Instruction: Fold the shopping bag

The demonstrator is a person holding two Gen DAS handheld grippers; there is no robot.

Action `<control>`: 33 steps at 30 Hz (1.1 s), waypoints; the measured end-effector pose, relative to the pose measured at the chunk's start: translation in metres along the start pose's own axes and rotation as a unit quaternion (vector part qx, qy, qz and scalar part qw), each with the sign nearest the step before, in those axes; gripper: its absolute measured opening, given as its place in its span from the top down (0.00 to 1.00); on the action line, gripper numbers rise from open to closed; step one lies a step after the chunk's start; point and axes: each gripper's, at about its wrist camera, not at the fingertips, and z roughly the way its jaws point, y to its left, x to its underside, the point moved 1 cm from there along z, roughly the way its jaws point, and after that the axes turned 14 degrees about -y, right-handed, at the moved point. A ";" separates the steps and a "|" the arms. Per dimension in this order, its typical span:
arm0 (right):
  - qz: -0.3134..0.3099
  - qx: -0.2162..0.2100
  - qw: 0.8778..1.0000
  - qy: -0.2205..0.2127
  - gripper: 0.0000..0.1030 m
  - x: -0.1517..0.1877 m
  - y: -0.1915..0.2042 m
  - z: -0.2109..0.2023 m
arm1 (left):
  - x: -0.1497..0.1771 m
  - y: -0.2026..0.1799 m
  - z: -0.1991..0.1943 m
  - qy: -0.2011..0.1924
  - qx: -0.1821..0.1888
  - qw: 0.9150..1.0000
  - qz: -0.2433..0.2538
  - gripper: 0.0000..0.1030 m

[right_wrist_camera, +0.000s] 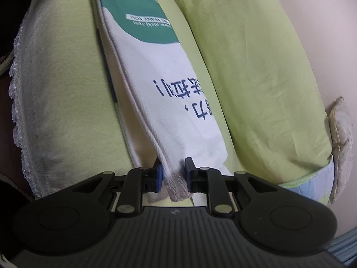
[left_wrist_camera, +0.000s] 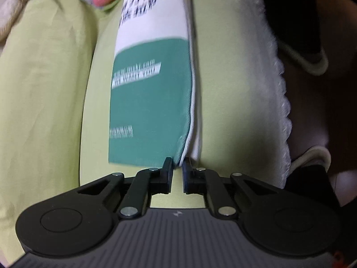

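on green sheet [left_wrist_camera: 55, 89]: folded bag [left_wrist_camera: 151, 102], both ends pinched in jaws.

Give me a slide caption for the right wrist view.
Right gripper pinches the white end of the folded shopping bag lying on green bedding.

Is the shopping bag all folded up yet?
Partly. The shopping bag already lies as a long narrow strip on the green bedding. The left tongs pinch its green end, the right tongs its white end. Folding it shorter seems left.
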 end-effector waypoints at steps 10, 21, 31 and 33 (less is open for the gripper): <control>-0.011 -0.008 1.000 0.010 0.84 0.008 0.021 -0.017 | 0.005 0.001 -0.007 0.006 0.012 1.000 -0.009 0.93; -0.014 -0.018 1.000 0.001 0.83 0.030 0.025 -0.026 | -0.033 0.074 -0.044 -0.123 0.010 0.968 -0.219 0.71; 0.004 -0.018 0.999 0.028 0.78 0.028 0.025 -0.059 | -0.036 0.040 0.032 -0.071 0.027 0.965 -0.250 1.00; 0.083 -0.021 0.996 0.037 0.77 0.024 0.008 -0.079 | -0.035 0.042 0.033 -0.072 0.031 0.964 -0.255 1.00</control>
